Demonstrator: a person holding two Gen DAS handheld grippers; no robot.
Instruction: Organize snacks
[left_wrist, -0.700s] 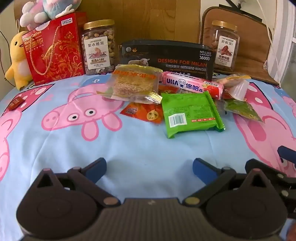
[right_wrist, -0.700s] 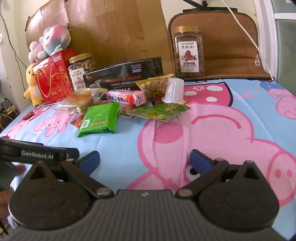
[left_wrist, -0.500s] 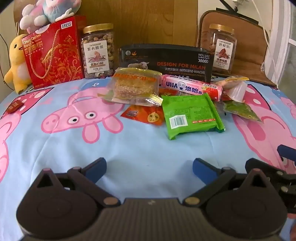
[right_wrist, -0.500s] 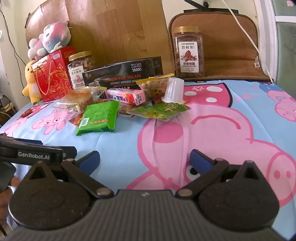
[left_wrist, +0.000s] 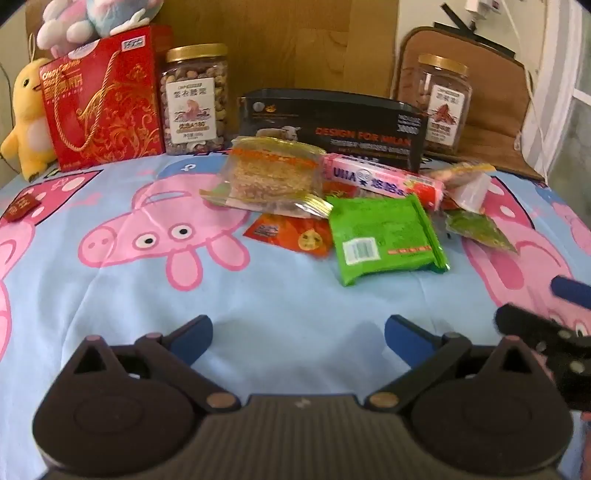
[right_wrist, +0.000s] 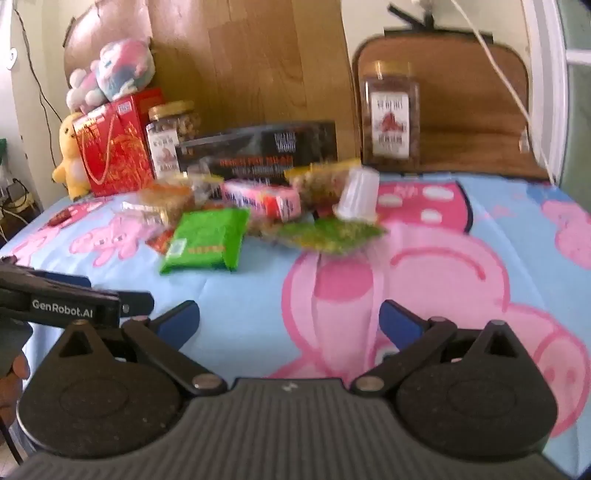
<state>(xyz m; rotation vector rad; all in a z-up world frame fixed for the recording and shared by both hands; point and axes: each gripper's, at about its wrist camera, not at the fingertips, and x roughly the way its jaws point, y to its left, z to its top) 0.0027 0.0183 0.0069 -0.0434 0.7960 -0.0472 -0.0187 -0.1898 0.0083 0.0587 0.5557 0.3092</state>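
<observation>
I have both claws spread wide with nothing between the fingers: the left claw (left_wrist: 297, 334) hangs over bare cloth, and the right claw (right_wrist: 288, 321) does the same just to its right. Neither touches a snack yet.

The snacks sit in one loose heap ahead of both claws, on the pig-print cloth (left_wrist: 147, 295) covering the tabletop. Nearest my left claw, ahead and slightly right, is the green packet (left_wrist: 384, 236). Beyond it the clear bag of crackers (left_wrist: 273, 177) lies partly over the orange sachet (left_wrist: 291, 236), and the pink candy box (left_wrist: 384, 181) rests behind the green packet. To the right of the heap are a leafy green pouch (left_wrist: 476, 229) and a small clear cup (right_wrist: 358, 195) lying tipped against another bag.

My worries, from here:
- The packets overlap, so closing on one may drag a neighbour along or pinch two at once.
- Flat foil lying on soft cloth gives the fingers little edge; I could catch a fold of cloth instead, and pulling it would shift the whole heap.
- The crackers look brittle; a hard squeeze would probably crush them.
- The cup is light and already on its side, so a nudge could roll it off.
- My two claws are close together, the left one showing at the right claw's left edge, and both reaching for the heap could make them collide.
- The right view is blurred, so I judge distances there poorly.
</observation>
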